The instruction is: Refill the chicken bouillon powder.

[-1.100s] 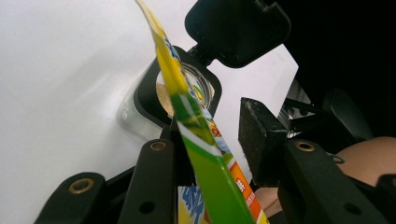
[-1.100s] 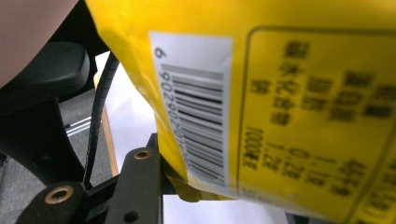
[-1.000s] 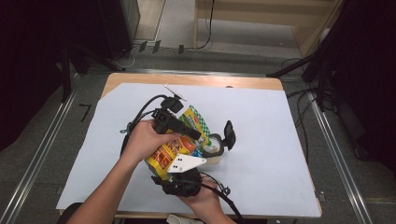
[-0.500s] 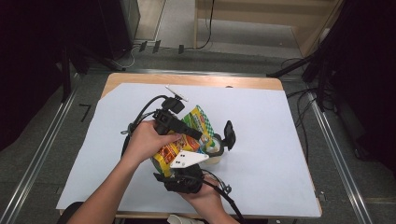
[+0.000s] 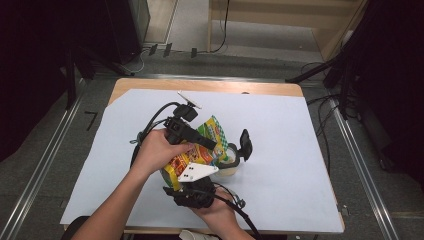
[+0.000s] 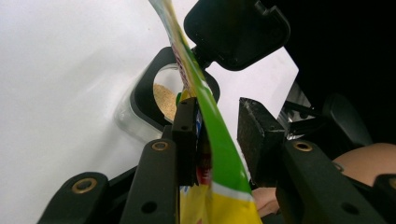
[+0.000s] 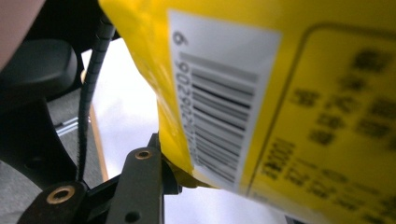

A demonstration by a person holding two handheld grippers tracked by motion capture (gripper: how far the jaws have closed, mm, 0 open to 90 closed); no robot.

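The pouch point(image 5: 192, 157) is tipped over the open jar point(image 5: 229, 162); some powder already lies inside. The left tool point(image 6: 217, 133) and right tool point(image 7: 196, 179) clamp the pouch; pouring remains.

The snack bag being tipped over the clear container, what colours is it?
Mostly yellow with a green edge and red print, on the crinkly snack bag; the high view shows it best.

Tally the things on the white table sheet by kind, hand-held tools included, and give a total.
Yellow and green plastic snack bag: 1
Clear plastic jar with a black flip lid, holding tan powder: 1
Black two-jaw hand-held tools: 2, left tool and right tool
Total: 4
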